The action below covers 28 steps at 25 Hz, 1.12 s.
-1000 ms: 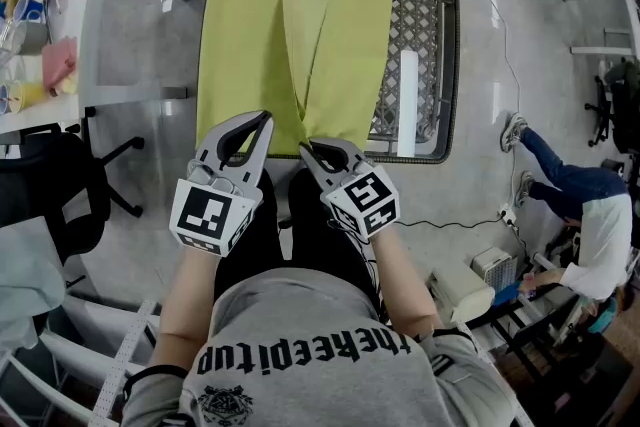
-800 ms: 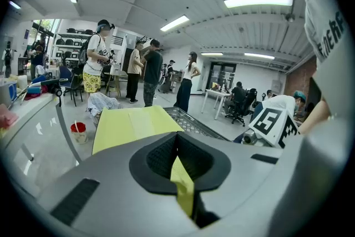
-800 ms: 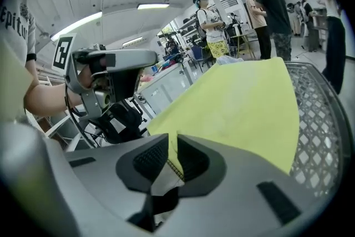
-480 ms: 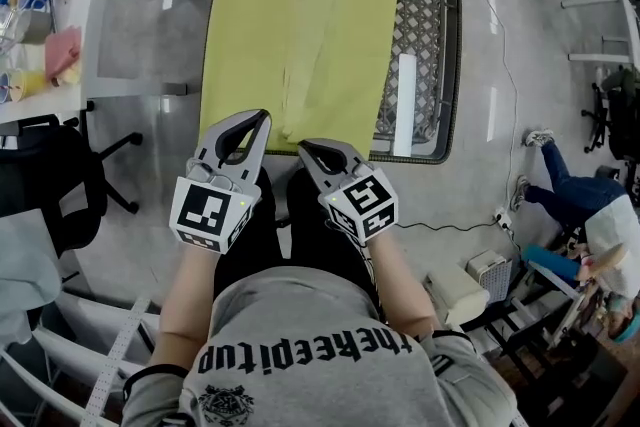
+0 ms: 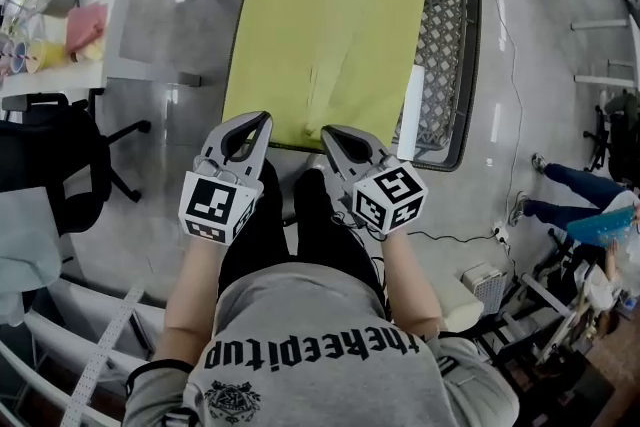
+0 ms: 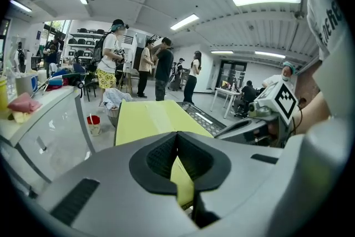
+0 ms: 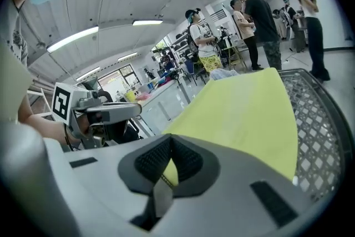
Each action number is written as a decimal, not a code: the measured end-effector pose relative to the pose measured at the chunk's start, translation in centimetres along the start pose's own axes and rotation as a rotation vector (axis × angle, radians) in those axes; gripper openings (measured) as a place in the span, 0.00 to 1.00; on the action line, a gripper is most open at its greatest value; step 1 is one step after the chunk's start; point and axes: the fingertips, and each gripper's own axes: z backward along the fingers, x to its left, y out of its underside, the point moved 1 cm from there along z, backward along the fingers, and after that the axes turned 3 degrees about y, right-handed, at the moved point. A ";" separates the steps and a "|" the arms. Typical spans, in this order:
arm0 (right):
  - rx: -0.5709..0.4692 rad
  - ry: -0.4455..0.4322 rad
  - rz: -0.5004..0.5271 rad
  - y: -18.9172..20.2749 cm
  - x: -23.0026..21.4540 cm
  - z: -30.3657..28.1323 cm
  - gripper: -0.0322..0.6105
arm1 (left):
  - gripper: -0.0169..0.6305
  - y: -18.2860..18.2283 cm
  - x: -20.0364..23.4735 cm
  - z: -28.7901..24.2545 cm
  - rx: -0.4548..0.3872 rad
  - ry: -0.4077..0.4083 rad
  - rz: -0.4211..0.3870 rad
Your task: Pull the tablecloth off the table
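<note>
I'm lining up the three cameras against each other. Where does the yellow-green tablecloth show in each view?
Head view: the tablecloth fills the upper centre, running from the top edge down to mid-picture.
Left gripper view: centre, stretching away from the camera.
Right gripper view: right of centre, a broad sloping sheet.
Shared landmark: the black mesh tabletop, bare along the cloth's right side in every view.
</note>
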 end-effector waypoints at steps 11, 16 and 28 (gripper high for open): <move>0.003 -0.025 0.032 -1.1 3.1 -2.8 0.07 | 0.05 4.6 4.0 1.9 0.057 -0.035 0.088; 0.002 -0.007 0.035 -1.2 4.2 -3.4 0.07 | 0.19 6.7 5.7 2.1 0.098 -0.033 0.109; -0.003 0.078 0.026 -0.9 5.5 -3.6 0.07 | 0.28 12.2 9.9 1.6 0.220 -0.049 0.213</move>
